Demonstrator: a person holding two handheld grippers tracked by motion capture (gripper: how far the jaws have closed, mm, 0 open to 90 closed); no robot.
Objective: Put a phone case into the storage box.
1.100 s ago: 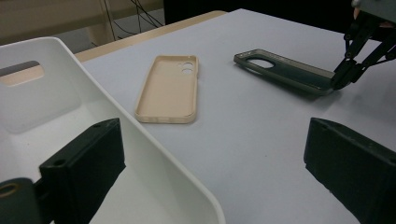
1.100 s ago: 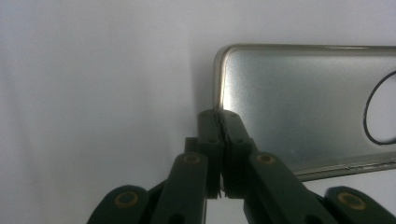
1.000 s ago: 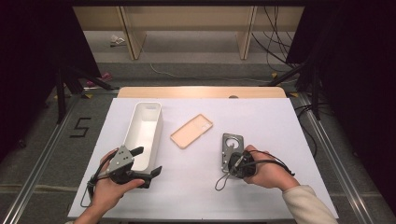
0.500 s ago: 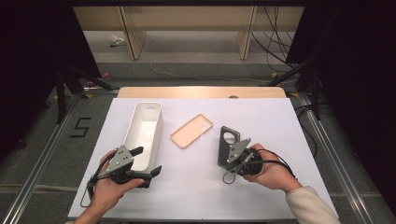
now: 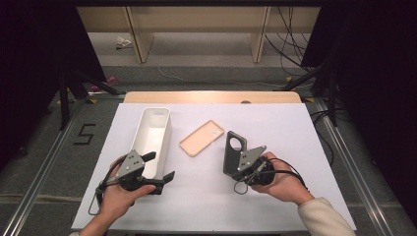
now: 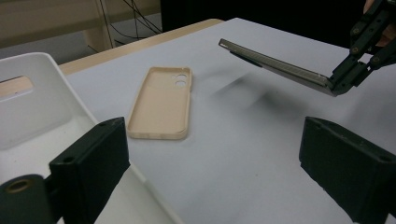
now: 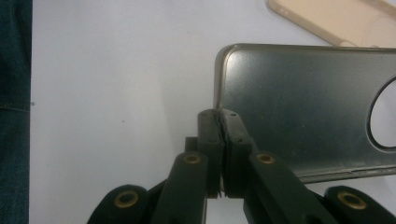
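Observation:
A dark grey phone case [image 5: 234, 147] with a round camera hole is held tilted up off the white table [image 5: 295, 132], and my right gripper [image 5: 237, 169] is shut on its lower edge. In the right gripper view the jaws pinch that case [image 7: 299, 102] at its corner, right gripper [image 7: 219, 128]. A tan phone case [image 5: 201, 137] lies flat, inside up, just to the left. My left gripper [image 5: 159, 167] stands open beside the near end of a long white bin [image 5: 147, 129]. From the left gripper view, left gripper [image 6: 219, 177], the tan case [image 6: 161, 102] lies ahead and the grey case [image 6: 275, 65] hangs at the right.
The bin [image 6: 37, 116] shows nothing inside it in these views. Bare white table surface lies in front of and to the right of the cases. Wooden shelving [image 5: 196, 19] and cables [image 5: 290, 29] are on the floor beyond the table's far edge.
My right gripper has lifted the grey case from flat on the table, tilted it up and carried it a little left. The left gripper has stayed put.

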